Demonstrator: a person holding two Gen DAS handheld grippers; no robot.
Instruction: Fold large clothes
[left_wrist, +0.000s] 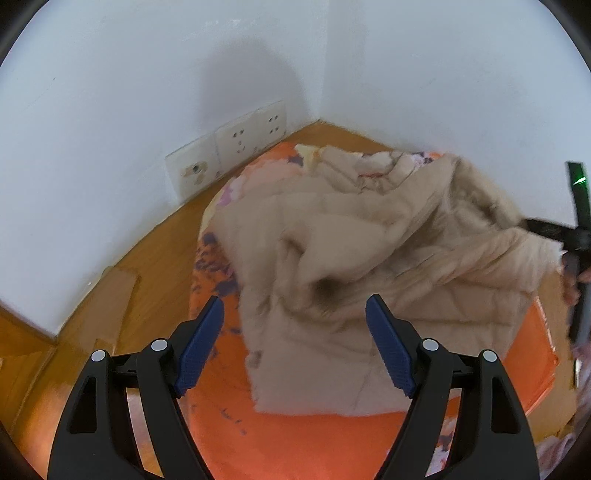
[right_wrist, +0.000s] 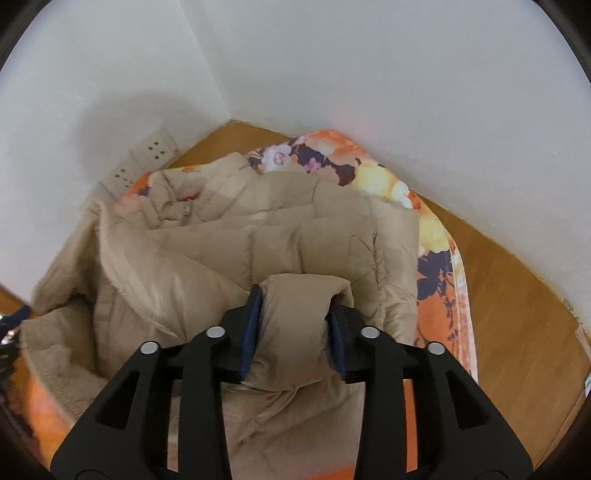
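The jaws of the left gripper (left_wrist: 295, 347) are spread wide and empty above the beige quilted padded coat (left_wrist: 369, 258); those of the right gripper (right_wrist: 295, 332) are part-open around a padded fold of it. The coat is heaped, only partly folded, on an orange floral blanket (left_wrist: 314, 435) over a wooden floor (left_wrist: 155, 251); smoothing and further folds are judged outstanding

left tool (left_wrist: 294, 306): fingers spread wide, pointing steeply down, nothing between the blue pads (left_wrist: 201, 343) | right tool (right_wrist: 295, 299): angled steeply down, pads (right_wrist: 254, 332) pressing a puffy fold of the coat (right_wrist: 295, 328) from both sides
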